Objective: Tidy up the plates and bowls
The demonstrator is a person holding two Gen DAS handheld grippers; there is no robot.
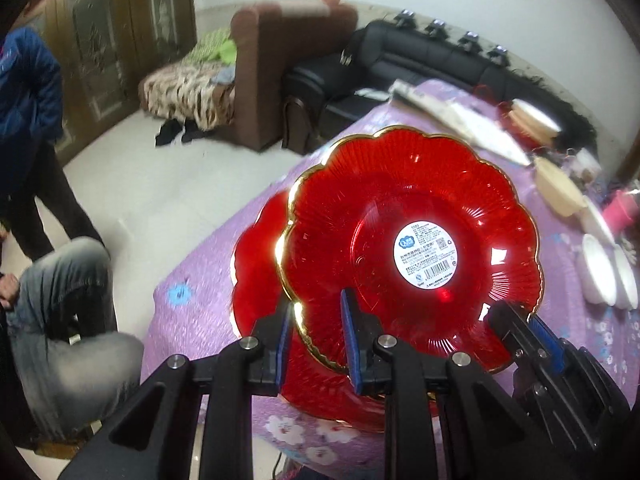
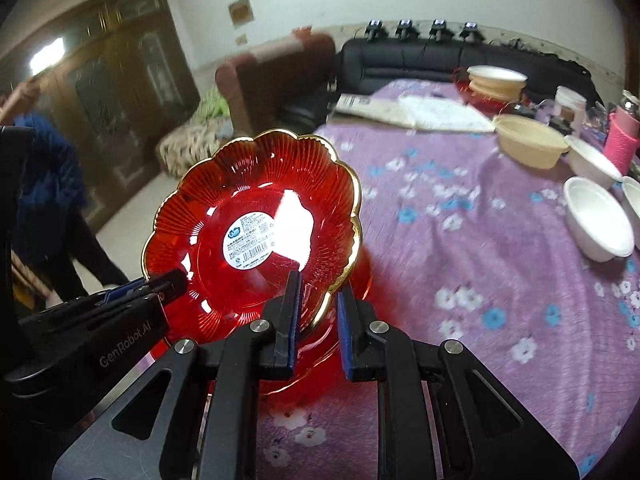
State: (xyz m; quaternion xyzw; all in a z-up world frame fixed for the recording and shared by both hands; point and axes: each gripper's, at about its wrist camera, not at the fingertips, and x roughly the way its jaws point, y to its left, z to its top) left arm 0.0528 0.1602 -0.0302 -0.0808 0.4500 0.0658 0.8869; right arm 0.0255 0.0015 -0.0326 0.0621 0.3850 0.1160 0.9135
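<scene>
A red flower-shaped glass plate [image 1: 408, 240] with a gold rim and a white label is held tilted above a second red plate [image 1: 256, 280] that lies on the purple floral tablecloth [image 1: 192, 320]. My left gripper [image 1: 316, 336] has its jaws around the upper plate's near left rim. My right gripper [image 2: 316, 312] has its jaws around the same plate's [image 2: 256, 216] near right rim; it also shows at the right in the left wrist view [image 1: 524, 332]. The lower plate [image 2: 312, 364] shows under the right fingers. White bowls [image 2: 600, 220] and beige bowls [image 2: 532, 146] stand at the right.
A pink bottle [image 2: 620, 140], papers [image 2: 416, 114] and stacked bowls [image 2: 496, 80] lie at the table's far end. A black sofa [image 2: 420, 60] and a brown armchair [image 1: 276, 76] stand beyond. A person in blue [image 1: 28, 128] stands at the left, and a knee in jeans [image 1: 60, 320] is near the table edge.
</scene>
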